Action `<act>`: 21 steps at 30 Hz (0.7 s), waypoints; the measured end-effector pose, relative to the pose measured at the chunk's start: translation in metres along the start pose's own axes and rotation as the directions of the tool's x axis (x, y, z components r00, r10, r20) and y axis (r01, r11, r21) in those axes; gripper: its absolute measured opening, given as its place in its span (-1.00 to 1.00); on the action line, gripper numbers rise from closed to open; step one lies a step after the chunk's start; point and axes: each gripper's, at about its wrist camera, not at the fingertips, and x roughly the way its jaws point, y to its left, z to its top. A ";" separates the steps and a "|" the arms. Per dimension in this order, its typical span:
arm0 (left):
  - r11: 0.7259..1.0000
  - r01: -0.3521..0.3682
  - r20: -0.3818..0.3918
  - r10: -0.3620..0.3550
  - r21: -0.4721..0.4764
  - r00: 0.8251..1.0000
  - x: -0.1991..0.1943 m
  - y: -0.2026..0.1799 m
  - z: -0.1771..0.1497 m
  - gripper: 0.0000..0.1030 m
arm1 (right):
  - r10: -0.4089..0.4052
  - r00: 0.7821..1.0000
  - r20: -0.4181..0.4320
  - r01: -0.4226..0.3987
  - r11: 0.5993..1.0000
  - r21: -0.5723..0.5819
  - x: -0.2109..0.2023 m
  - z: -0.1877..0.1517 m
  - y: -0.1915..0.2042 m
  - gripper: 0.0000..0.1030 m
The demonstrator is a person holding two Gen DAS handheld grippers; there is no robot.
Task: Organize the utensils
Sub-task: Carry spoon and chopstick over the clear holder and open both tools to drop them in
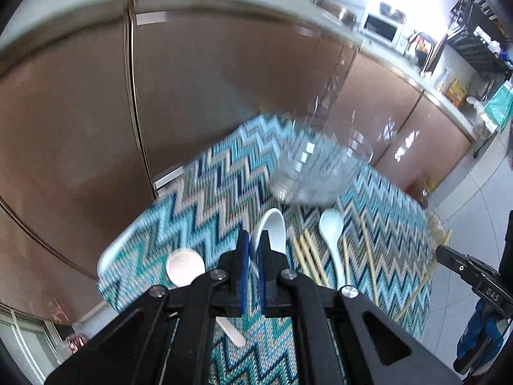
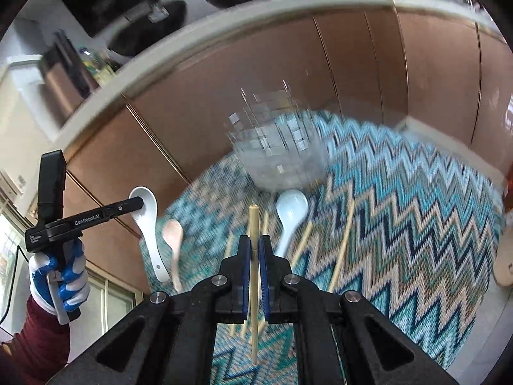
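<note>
At the bottom centre of the left wrist view, the left gripper (image 1: 254,243) is clenching a white spoon (image 1: 271,224); in the right wrist view, the right gripper (image 2: 254,245) is clenching a wooden chopstick (image 2: 254,256). Beyond them, a pale blue spoon (image 2: 290,213), a pink spoon (image 2: 173,234) and loose chopsticks (image 1: 309,256) are lying on the zigzag-patterned tabletop (image 2: 400,208), with a glass bowl (image 2: 282,160) sitting farthest away at centre frame.

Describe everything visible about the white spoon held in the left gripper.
The white spoon looks like glazed ceramic, a soup-spoon shape with a deep oval bowl and a short curved handle. The left gripper is shut on the rim of its bowl, holding it in the air beside the table, handle hanging down. In the left wrist view its curved white body rises between the blue pads. Nothing else appears to touch it; the pink spoon sits just beyond it.
</note>
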 end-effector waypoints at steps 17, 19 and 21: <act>0.998 -0.055 0.376 0.063 -0.031 0.924 0.021 -0.068 0.135 -0.92 | -0.062 0.887 0.458 0.153 0.974 -0.165 0.018 0.139 0.022 -0.89; 0.996 -0.080 0.380 0.087 -0.035 0.921 0.045 -0.072 0.134 -0.92 | -0.091 0.874 0.477 0.192 0.967 -0.167 0.040 0.142 0.014 -0.89; 0.994 -0.106 0.388 0.111 -0.034 0.915 0.066 -0.073 0.129 -0.91 | -0.116 0.865 0.488 0.223 0.960 -0.168 0.062 0.140 0.006 -0.89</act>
